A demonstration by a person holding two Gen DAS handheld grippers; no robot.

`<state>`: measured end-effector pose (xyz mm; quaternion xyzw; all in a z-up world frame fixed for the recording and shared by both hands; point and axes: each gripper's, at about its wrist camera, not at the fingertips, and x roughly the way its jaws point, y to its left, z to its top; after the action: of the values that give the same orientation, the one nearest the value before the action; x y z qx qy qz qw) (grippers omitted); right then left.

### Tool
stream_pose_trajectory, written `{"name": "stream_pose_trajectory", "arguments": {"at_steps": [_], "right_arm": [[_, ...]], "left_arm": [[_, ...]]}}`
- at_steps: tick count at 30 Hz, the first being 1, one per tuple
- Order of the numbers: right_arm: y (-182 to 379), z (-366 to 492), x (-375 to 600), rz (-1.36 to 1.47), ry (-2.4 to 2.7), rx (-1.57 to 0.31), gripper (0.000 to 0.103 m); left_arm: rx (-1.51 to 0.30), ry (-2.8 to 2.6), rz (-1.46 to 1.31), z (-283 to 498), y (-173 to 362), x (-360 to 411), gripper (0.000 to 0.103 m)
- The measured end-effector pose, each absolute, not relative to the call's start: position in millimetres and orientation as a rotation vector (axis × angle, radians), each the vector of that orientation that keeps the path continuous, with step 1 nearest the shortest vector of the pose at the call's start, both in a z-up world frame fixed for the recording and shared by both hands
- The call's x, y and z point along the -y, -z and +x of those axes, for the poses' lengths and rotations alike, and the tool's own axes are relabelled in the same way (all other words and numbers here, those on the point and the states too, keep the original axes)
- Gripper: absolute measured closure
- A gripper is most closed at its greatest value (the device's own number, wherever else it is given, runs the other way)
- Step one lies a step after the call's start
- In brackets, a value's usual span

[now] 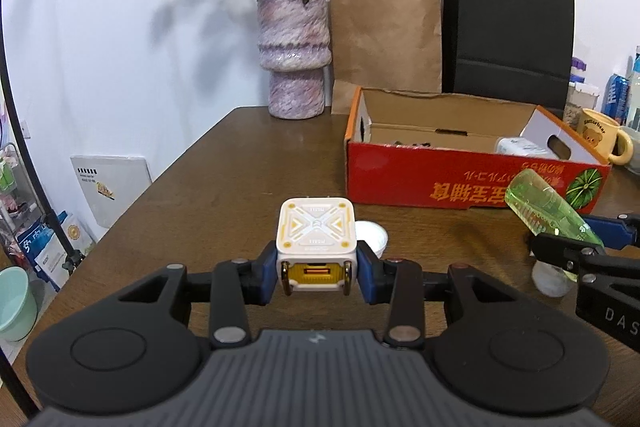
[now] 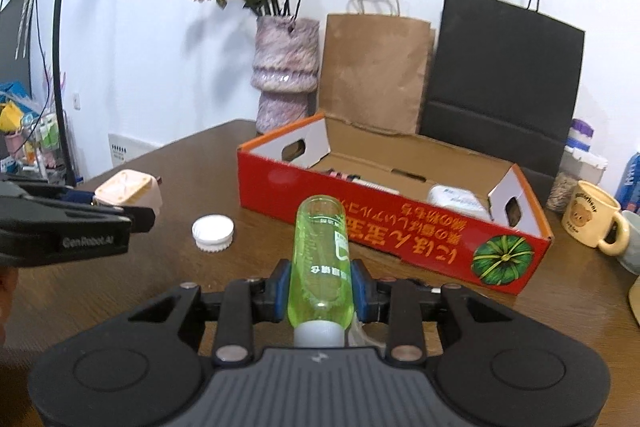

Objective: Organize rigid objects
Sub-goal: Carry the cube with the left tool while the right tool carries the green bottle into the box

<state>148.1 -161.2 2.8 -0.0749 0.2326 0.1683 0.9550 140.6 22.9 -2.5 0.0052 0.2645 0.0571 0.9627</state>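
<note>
Right wrist: "GenRobot.AI" on left gripper (image 2: 132,215) beside green bottle (image 2: 322,259).

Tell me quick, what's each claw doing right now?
Left claw: closed on the white and yellow cube.
Right claw: closed on the green bottle.

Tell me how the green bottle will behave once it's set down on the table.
The green bottle is round and smooth, so laid sideways it would probably roll. It looks clear and empty, likely light. Its slick plastic may slip in the jaws of the right gripper.
</note>
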Motion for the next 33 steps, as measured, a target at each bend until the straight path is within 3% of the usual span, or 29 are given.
{"name": "stream_pose_trajectory", "arguments": {"at_steps": [33], "right_arm": [[-43.4, 170.4, 208.4, -0.059, -0.249, -0.366, 0.073]], "left_arm": [[-0.454, -0.024, 0.048, 173.7, -38.2, 49.7, 0.063]]}}
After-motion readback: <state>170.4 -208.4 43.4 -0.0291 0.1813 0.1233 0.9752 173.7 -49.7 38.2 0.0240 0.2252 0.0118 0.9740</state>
